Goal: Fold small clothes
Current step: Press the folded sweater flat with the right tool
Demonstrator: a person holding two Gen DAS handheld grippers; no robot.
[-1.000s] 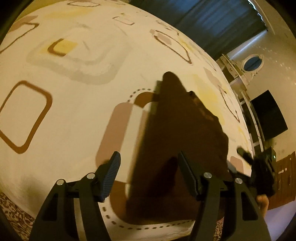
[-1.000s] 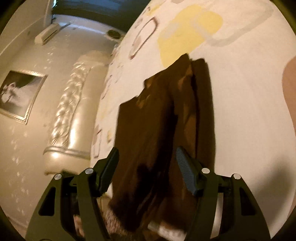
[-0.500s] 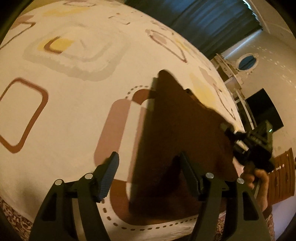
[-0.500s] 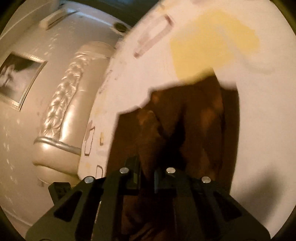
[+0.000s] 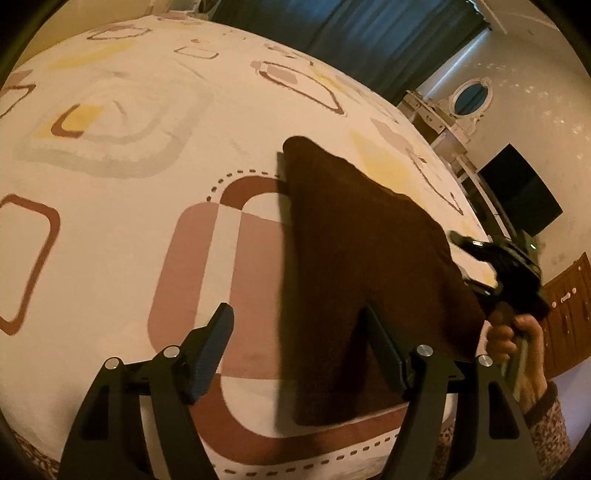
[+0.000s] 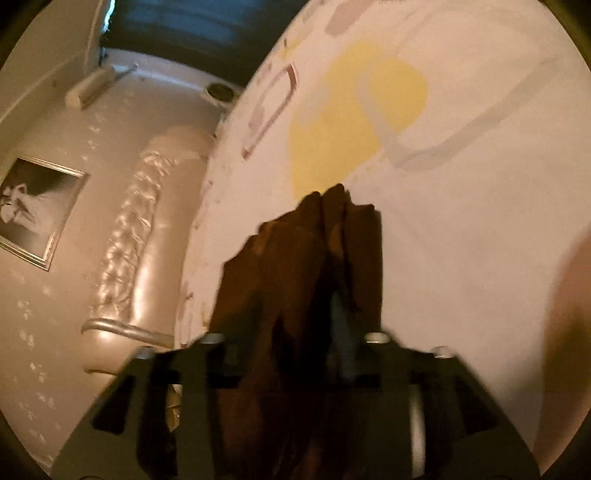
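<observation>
A dark brown garment (image 5: pixel 354 258) lies on the patterned bed sheet (image 5: pixel 129 184), its right edge raised. My left gripper (image 5: pixel 299 343) is open just above the garment's near end, its right finger over the cloth and its left finger over the sheet. My right gripper (image 6: pixel 314 354) is shut on the garment's edge (image 6: pixel 306 266) and holds it up bunched off the bed. It also shows in the left wrist view (image 5: pixel 495 254), held by a hand at the garment's right side.
The bed's near edge (image 5: pixel 258 469) runs along the bottom of the left wrist view. A padded headboard (image 6: pixel 140 229) stands beyond the bed. Dark curtains (image 5: pixel 351 33), a white dresser with an oval mirror (image 5: pixel 469 96) and a black screen (image 5: pixel 517 192) line the far wall.
My right gripper closed on the garment's edge and lifted it, bunching the cloth. My left gripper stayed open and pulled back and up a little.
</observation>
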